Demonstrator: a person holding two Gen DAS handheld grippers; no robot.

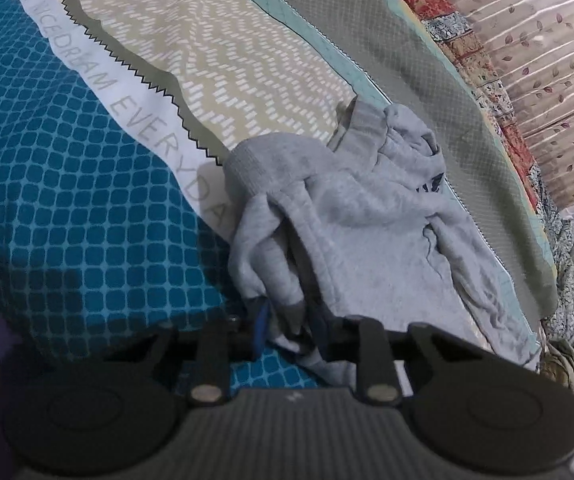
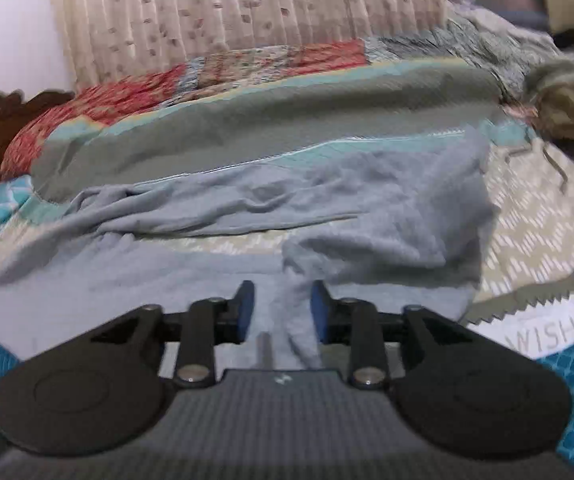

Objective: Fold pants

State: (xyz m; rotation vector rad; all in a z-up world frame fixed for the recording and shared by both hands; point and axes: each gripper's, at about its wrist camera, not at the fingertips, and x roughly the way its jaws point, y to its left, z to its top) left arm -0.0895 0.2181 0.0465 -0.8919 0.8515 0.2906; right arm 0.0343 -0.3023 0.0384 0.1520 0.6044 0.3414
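The grey pants [image 2: 247, 216] lie rumpled on the bed [image 2: 535, 216], long axis running crosswise ahead of my right claw [image 2: 282, 312], which stands spread, a ridge of cloth between unpressed pads. My left claw [image 1: 289, 328] is nearer, pinching a bunched end of the pants.
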